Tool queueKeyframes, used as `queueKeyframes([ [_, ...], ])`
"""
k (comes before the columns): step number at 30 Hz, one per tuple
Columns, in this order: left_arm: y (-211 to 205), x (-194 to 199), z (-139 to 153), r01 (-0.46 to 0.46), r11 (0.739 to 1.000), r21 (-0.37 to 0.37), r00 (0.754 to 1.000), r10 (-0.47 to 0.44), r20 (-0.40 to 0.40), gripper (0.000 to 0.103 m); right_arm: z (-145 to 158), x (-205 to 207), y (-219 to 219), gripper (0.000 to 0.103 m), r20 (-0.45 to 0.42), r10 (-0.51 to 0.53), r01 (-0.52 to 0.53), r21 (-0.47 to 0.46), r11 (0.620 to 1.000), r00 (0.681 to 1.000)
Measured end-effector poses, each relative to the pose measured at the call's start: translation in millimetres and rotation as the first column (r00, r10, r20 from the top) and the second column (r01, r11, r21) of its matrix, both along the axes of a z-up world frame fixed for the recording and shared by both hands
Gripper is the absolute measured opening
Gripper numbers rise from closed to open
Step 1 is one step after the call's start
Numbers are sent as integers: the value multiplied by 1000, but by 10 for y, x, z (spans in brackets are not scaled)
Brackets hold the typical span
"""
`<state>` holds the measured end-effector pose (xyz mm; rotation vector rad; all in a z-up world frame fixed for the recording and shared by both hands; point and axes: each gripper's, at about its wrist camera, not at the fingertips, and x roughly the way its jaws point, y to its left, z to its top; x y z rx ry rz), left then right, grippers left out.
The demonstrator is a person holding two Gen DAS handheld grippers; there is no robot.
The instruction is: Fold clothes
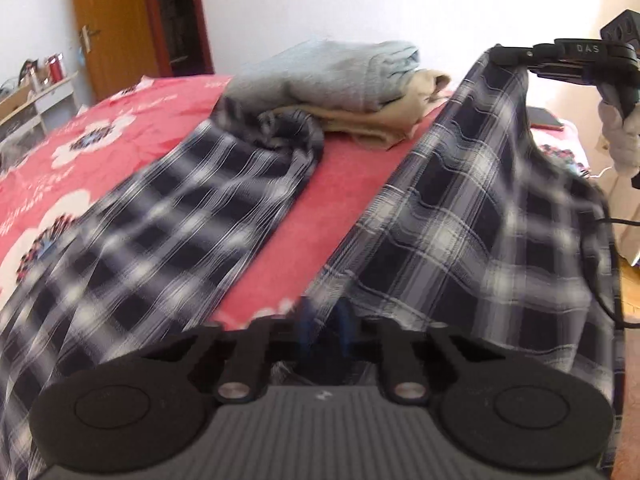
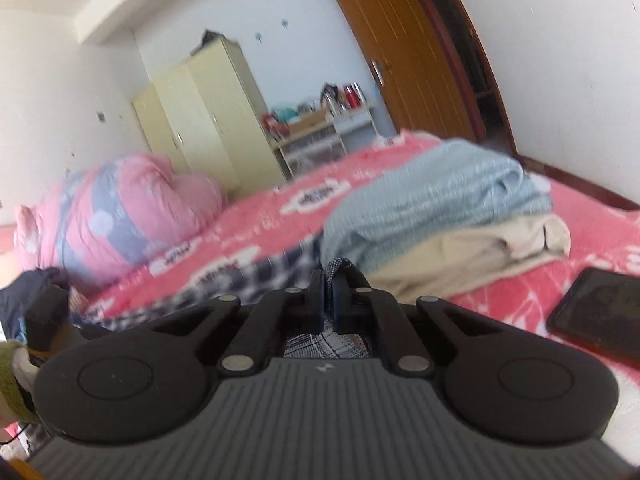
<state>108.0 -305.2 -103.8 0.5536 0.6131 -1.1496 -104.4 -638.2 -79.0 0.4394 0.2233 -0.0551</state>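
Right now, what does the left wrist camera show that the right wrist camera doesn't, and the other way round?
Only the left wrist view shows the right tongs from outside, holding up a corner of the plaid shirt, with its other part lying on the bed.

Only the right wrist view shows the pink quilt bundle, the yellow wardrobe and a black phone.

Both show the red bedspread, the folded blue garment on a beige one, and the wooden door.

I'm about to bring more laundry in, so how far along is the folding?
Done: a blue garment and a beige one lie folded in a stack on the bed. In hand: both tongs, left and right, are shut on the plaid garment, still unfolded. Left: folding it.
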Motion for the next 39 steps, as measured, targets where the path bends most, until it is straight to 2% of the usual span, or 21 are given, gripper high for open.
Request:
queueKeyframes([
  [3, -34, -3, 79, -28, 999, -43, 999, 29, 27, 6, 54, -46, -7, 2, 23, -18, 18, -26, 999, 1000],
  [5, -54, 47, 108, -55, 996, -71, 998, 55, 3, 6, 39, -47, -43, 2, 35, -38, 39, -22, 999, 999],
  [8, -118, 100, 61, -86, 994, -65, 996, 86, 1, 7, -56, 24, -111, 2, 23, -72, 72, -8, 997, 997],
  [15, -281, 127, -172, -167, 986, -11, 984, 167, 69, 8, -584, 506, -256, 2, -169, -132, 128, -37, 991, 977],
  [18, -303, 109, -190, -195, 981, -11, 978, 196, 77, 14, -604, 546, -355, 5, -220, -169, 174, 0, 985, 961],
  [20, -298, 126, -176, -224, 974, -17, 972, 225, 62, 18, -525, 394, -414, 9, -208, -254, 257, -13, 966, 945],
  [21, -294, 137, -164, -239, 971, -20, 969, 240, 55, 25, -478, 288, -451, 11, -200, -297, 300, -16, 954, 934],
  [24, -249, 139, -94, -278, 959, -46, 959, 280, 44, 43, -349, -219, -593, 11, -159, -337, 354, 96, 930, 928],
  [26, -188, 118, -14, -297, 952, -74, 953, 300, 37, 44, -303, -613, -590, 13, -151, -345, 367, 157, 917, 926],
  [30, 18, -54, 226, -320, 939, -126, 945, 326, 36, 50, -384, -1226, -418, 25, -193, -299, 343, 260, 903, 935],
  [33, 232, -243, 377, -332, 934, -128, 941, 337, 20, 53, -546, -1383, -173, 28, -234, -261, 320, 263, 910, 936],
  [37, 501, -494, 497, -347, 932, -105, 937, 348, -4, 55, -619, -1287, 157, 28, -223, -166, 213, 205, 955, 960],
  [39, 601, -599, 480, -352, 932, -92, 936, 351, -21, 57, -595, -1149, 361, 27, -207, -104, 131, 123, 984, 973],
])
